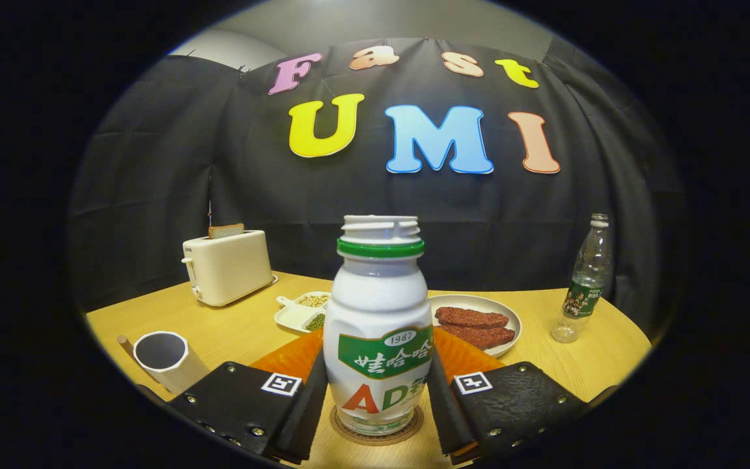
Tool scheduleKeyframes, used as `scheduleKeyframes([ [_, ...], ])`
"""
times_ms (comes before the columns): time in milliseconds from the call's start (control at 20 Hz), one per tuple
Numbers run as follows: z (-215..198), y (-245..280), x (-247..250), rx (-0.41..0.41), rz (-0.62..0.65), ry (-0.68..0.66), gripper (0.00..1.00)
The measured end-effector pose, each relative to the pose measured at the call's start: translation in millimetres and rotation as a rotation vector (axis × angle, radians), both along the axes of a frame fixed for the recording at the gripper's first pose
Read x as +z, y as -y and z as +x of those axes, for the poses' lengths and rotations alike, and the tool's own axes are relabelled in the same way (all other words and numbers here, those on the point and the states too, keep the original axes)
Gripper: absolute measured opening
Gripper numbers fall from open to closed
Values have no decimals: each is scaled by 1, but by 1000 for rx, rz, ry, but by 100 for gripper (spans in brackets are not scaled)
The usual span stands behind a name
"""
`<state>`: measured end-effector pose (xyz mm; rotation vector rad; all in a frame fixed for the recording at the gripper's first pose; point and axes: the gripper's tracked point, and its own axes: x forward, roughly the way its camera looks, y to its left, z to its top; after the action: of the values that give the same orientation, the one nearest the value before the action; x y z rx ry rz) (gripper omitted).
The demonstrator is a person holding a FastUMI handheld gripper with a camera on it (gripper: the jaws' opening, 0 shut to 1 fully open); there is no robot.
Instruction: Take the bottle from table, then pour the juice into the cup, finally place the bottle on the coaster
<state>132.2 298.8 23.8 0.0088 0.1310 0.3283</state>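
A white bottle with a green neck ring and no cap stands upright on a round brown coaster, between my fingers. My gripper is shut on it, with one pad against each side of its lower body. A white cup stands on the table just left of the left finger, its dark inside facing me. I cannot see whether the cup holds any liquid.
An orange mat lies behind the bottle on the wooden table. Beyond it are a divided white dish of beans and a plate with brown meat pieces. A toaster stands back left, a clear plastic bottle back right.
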Motion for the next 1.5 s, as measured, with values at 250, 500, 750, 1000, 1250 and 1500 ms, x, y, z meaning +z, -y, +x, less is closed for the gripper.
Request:
scheduleKeyframes([
  [250,3,-1,-5,-5,-4,13,71],
  [500,6,0,-12,-9,-19,26,71],
  [750,5,-1,-16,-17,-7,34,71],
  [1000,-2,-1,-18,-15,-31,50,75],
  [1250,-30,17,15,-57,-5,117,97],
  [1500,-77,67,69,-148,-15,207,97],
])
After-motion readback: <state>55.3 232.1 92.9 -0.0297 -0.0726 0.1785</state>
